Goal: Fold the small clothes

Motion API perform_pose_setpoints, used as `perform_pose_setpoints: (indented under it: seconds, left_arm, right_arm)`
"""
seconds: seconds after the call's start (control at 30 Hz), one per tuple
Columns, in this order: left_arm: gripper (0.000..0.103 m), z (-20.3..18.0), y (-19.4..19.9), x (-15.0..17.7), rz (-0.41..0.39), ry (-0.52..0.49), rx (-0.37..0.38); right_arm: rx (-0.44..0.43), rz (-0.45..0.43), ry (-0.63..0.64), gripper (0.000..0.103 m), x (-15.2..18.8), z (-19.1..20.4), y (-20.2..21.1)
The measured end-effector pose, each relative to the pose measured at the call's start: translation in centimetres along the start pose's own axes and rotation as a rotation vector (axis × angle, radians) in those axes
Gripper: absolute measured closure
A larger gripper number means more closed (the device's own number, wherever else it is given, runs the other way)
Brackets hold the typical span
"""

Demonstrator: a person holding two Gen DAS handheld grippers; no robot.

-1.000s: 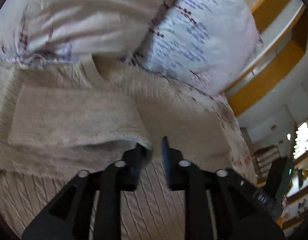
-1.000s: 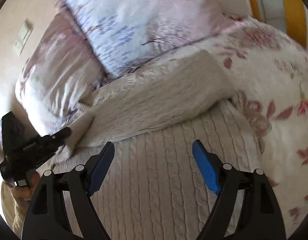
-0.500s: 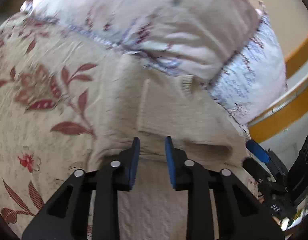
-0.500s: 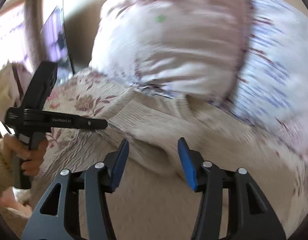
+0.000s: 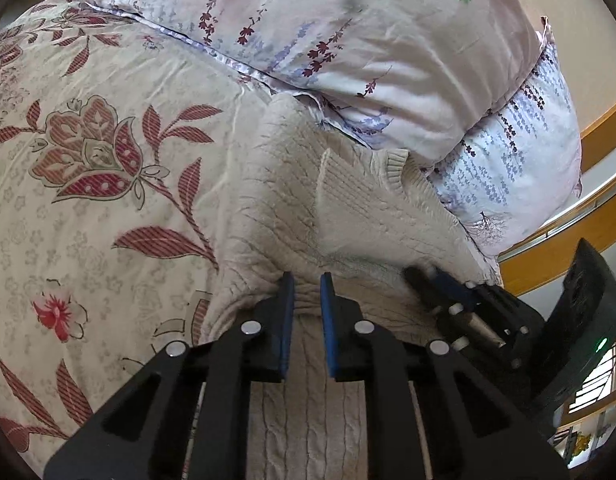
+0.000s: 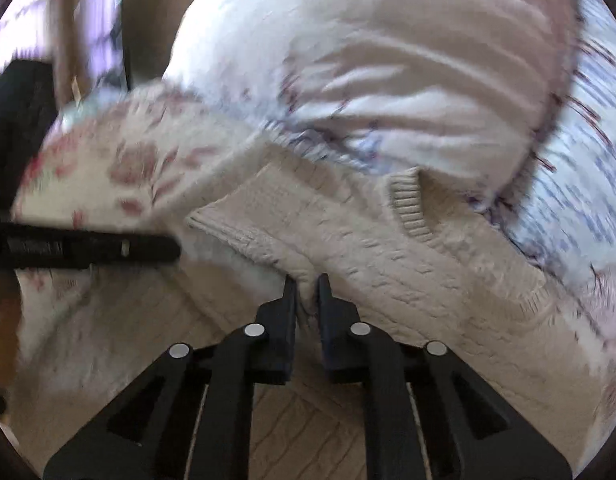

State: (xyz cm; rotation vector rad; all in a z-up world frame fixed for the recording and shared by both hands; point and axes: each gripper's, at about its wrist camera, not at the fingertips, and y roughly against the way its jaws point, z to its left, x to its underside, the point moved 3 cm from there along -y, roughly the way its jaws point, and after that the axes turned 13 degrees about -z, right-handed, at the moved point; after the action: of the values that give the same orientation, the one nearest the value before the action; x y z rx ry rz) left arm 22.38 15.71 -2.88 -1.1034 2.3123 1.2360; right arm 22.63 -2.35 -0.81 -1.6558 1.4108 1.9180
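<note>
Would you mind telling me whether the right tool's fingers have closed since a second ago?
Yes. The right tool, wide open earlier, is now shut on a fold of the cream cable-knit sweater, below the floral pillow.

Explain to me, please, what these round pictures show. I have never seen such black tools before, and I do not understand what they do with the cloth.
A person holds one tool in each hand; there is no robot. Each round picture comes from a camera on one tool, looking along its two fingers. The left hand-held gripper and the right hand-held gripper each pinch a fold of a beige knitted sweater. It lies on a flowered bedspread, against two pillows. The right picture is blurred.
</note>
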Motion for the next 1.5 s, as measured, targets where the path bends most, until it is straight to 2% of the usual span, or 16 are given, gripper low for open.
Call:
perform_pose_setpoints:
  seconds: [0.13, 0.23, 0.3, 0.37, 0.43, 0.57, 0.73, 0.87, 1.0, 1.03, 1.07, 1.13, 1.3, 1.33, 1.4, 1.5]
  left_arm:
    - [0.089, -0.2, -0.1, 0.0, -0.001, -0.002, 0.000]
    - [0.086, -0.2, 0.0, 0.0, -0.003, -0.002, 0.006]
    - [0.081, -0.2, 0.1, 0.0, -0.003, 0.005, 0.020]
    - [0.073, -0.5, 0.2, 0.0, 0.001, 0.004, 0.040]
    - [0.061, -1.0, 0.3, 0.1, 0.004, -0.007, 0.054]
    - [0.051, -1.8, 0.9, 0.8, 0.027, -0.028, 0.070]
    - [0.051, -1.8, 1.6, 1.8, 0.049, -0.050, 0.071]
    - [0.051, -1.6, 2.0, 2.0, 0.059, -0.044, 0.070]
    - [0.051, -1.6, 2.1, 2.2, 0.063, -0.056, 0.066]
    - [0.051, -1.6, 2.1, 2.3, 0.063, -0.057, 0.065]
    - [0.051, -1.6, 2.1, 2.3, 0.063, -0.058, 0.065]
    - [0.051, -1.6, 2.1, 2.3, 0.063, -0.059, 0.065]
    - [0.051, -1.6, 2.1, 2.3, 0.062, -0.060, 0.066]
    - [0.051, -1.6, 2.1, 2.3, 0.061, -0.062, 0.066]
    - [0.051, -1.7, 2.0, 2.4, 0.061, -0.067, 0.067]
    - [0.051, -1.7, 2.2, 2.5, 0.065, -0.077, 0.069]
  right_arm:
    - [0.088, -0.159, -0.246, 0.094, -1.1, -5.3, 4.5]
    - [0.209, -0.245, -0.544, 0.094, 1.2, -12.0, 9.0]
    - [0.263, -0.203, -0.713, 0.092, 4.8, -15.4, 10.8]
    - [0.252, -0.097, -0.818, 0.074, 8.3, -17.5, 11.2]
    - [0.237, -0.052, -0.934, 0.057, 11.1, -19.0, 12.0]
    - [0.255, -0.096, -1.119, 0.055, 14.0, -22.6, 14.6]
    - [0.292, -0.061, -1.171, 0.057, 15.2, -24.8, 14.3]
    - [0.224, -0.043, -1.170, 0.069, 15.2, -24.5, 12.6]
    - [0.194, -0.003, -1.120, 0.070, 14.5, -23.4, 10.8]
    - [0.197, -0.001, -1.104, 0.078, 14.3, -23.3, 10.6]
    - [0.183, -0.008, -1.088, 0.093, 14.0, -23.2, 10.4]
    - [0.162, -0.035, -1.058, 0.093, 13.2, -22.9, 10.3]
    - [0.287, -0.240, -0.910, 0.094, 9.7, -22.8, 13.7]
    - [0.348, -0.236, -0.889, 0.094, 9.9, -23.0, 14.0]
    - [0.410, -0.134, -0.858, 0.093, 11.1, -23.5, 12.8]
    - [0.387, -0.003, -0.907, 0.085, 13.3, -23.8, 11.5]
